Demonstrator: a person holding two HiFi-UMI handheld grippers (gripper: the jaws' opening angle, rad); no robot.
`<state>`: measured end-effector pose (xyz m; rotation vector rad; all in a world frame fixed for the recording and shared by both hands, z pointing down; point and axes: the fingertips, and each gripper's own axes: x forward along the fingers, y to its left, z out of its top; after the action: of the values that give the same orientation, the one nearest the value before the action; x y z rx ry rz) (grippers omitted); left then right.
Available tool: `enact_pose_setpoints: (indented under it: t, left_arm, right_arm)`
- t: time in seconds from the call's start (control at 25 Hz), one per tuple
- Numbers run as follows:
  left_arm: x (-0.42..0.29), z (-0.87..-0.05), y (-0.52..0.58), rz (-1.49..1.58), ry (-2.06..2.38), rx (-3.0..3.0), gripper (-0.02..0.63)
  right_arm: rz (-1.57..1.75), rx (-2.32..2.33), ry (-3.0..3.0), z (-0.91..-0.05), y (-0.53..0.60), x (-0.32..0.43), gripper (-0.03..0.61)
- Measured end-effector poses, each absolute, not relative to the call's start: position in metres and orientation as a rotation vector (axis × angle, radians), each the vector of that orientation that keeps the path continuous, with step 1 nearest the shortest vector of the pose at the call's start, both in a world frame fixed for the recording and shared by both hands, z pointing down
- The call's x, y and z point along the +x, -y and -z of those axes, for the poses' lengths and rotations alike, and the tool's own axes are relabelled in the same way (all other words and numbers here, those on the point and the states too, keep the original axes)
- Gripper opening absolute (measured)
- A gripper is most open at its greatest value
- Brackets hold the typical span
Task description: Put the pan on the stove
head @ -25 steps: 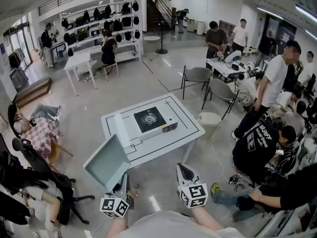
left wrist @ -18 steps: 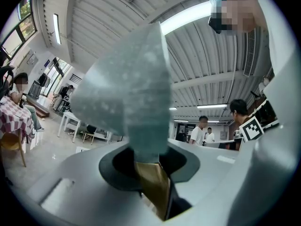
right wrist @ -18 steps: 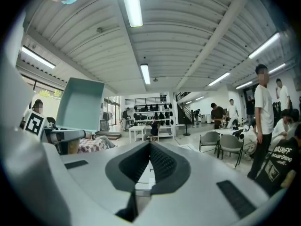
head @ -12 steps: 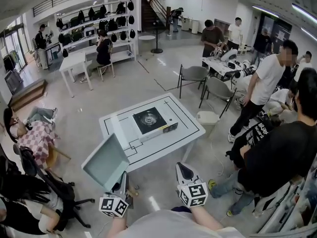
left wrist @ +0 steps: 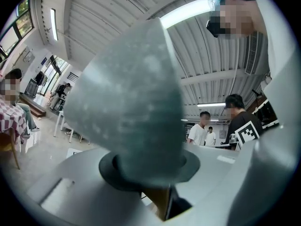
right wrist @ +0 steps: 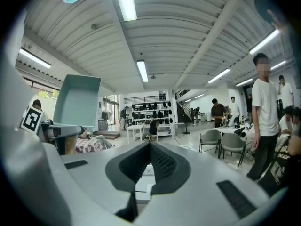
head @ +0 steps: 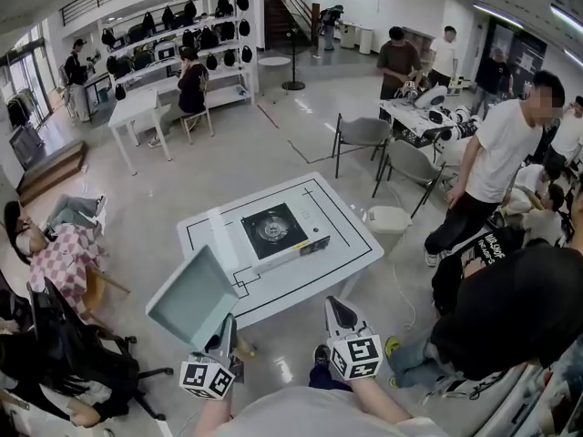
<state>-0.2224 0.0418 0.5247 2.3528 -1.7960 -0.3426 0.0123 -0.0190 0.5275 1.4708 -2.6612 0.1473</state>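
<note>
My left gripper [head: 225,337] is shut on the handle of a square grey-green pan [head: 194,297], which it holds tilted up in the air short of the table's near left corner. In the left gripper view the pan [left wrist: 131,107] fills the middle, its wooden handle [left wrist: 159,202] caught between the jaws. A portable gas stove [head: 273,228] with a black top sits in the middle of the white table [head: 339,237]. My right gripper [head: 338,313] hangs shut and empty beside the left one. From the right gripper view [right wrist: 150,163] the pan [right wrist: 75,100] shows at upper left.
A person in black [head: 510,317] crouches close at my right, another in a white shirt [head: 496,167] stands beyond. Two grey chairs [head: 392,153] and a white bin [head: 386,220] stand past the table's right side. A black office chair [head: 64,335] is at my left.
The table and stove have drawn slightly nearer in the head view. The person in black at the right has shifted closer. Both grippers and the pan keep their places.
</note>
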Motion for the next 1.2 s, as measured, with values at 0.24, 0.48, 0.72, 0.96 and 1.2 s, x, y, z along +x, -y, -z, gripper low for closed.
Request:
enact_pose_setpoints:
  t: [0.24, 0.48, 0.72, 0.96, 1.2]
  left_arm:
    - [-0.205, -0.527, 0.039, 0.373, 1.858, 2.319, 0.118]
    - [-0.184, -0.521, 0.112, 0.380, 1.938, 2.274, 0.118]
    - [-0.175, -0.518, 0.163, 0.400, 1.945, 2.250, 0.118]
    - [-0.179, -0.519, 0.198, 0.379, 1.916, 2.287, 0.118]
    - [-0.195, -0.524, 0.225, 0.330, 1.835, 2.342, 0.118]
  right_arm:
    - [-0.145, 1.403, 2.693, -0.528, 0.110, 0.027, 0.008]
    - [-0.131, 1.358, 2.725, -0.519, 0.195, 0.055, 0.008]
    - [-0.090, 1.334, 2.750, -0.508, 0.249, 0.061, 0.008]
    - [-0.089, 1.343, 2.747, -0.508, 0.278, 0.052, 0.008]
    - [-0.120, 1.385, 2.729, -0.511, 0.295, 0.033, 0.008]
